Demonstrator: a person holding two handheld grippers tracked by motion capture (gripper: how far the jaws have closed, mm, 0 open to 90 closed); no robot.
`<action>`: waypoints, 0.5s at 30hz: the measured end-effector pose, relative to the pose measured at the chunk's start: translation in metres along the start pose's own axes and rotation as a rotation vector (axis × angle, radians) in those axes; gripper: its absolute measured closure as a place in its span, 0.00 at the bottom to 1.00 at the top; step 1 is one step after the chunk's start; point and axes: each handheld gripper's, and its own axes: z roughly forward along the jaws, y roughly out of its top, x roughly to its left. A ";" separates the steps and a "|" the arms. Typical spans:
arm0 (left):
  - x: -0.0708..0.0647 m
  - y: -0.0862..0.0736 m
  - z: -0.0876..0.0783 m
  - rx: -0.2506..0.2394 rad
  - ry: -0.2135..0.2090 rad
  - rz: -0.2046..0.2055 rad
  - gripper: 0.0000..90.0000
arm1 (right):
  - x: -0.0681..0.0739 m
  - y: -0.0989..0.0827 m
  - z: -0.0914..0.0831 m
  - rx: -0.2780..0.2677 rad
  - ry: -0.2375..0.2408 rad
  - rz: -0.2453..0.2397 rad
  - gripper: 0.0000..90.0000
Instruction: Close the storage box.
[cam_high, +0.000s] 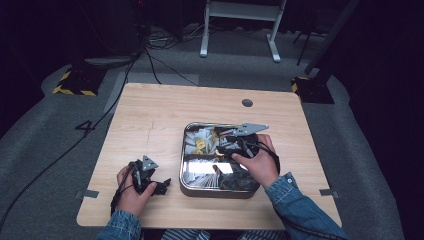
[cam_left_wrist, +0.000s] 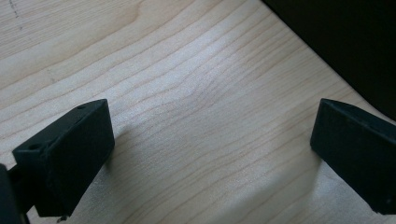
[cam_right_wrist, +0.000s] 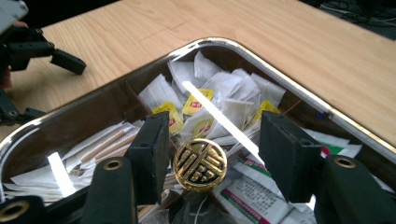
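1. Table (cam_high: 150, 115): light wood top with a small round hole near its far edge; the person's denim sleeves come in from the near side.
2. Tray (cam_high: 186, 187): square metal box with rounded corners and a glass lid, standing on the table's near right part. Under the glass lie white tea bags with yellow tags (cam_right_wrist: 198, 100), paper sachets and printed packets (the print is too small to read).
3. Knob (cam_right_wrist: 200, 164): round, brass-coloured, with a black openwork pattern, set on the glass lid at the tray's middle.
4. Right gripper (cam_right_wrist: 212, 154): held over the tray, jaws apart on either side of the knob. The left pad stands just beside the knob; the right pad is clear of it, with a gap showing. Neither pad presses on it. In the high view the right gripper (cam_high: 235, 145) lies across the tray's far right part.
5. Left gripper (cam_left_wrist: 210, 144): jaws wide apart with nothing between them, over bare wood near the table's edge. In the high view it sits at the near left, well apart from the tray.
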 end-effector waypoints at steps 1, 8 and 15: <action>0.001 0.000 0.000 0.001 -0.002 0.005 0.00 | -0.001 0.002 -0.003 -0.005 -0.002 -0.002 0.49; 0.003 -0.004 -0.003 0.000 0.000 0.002 0.00 | -0.012 0.012 -0.023 -0.040 0.002 0.006 0.48; 0.005 -0.006 -0.005 0.002 0.000 0.000 0.00 | -0.025 0.011 -0.039 -0.054 -0.012 0.017 0.46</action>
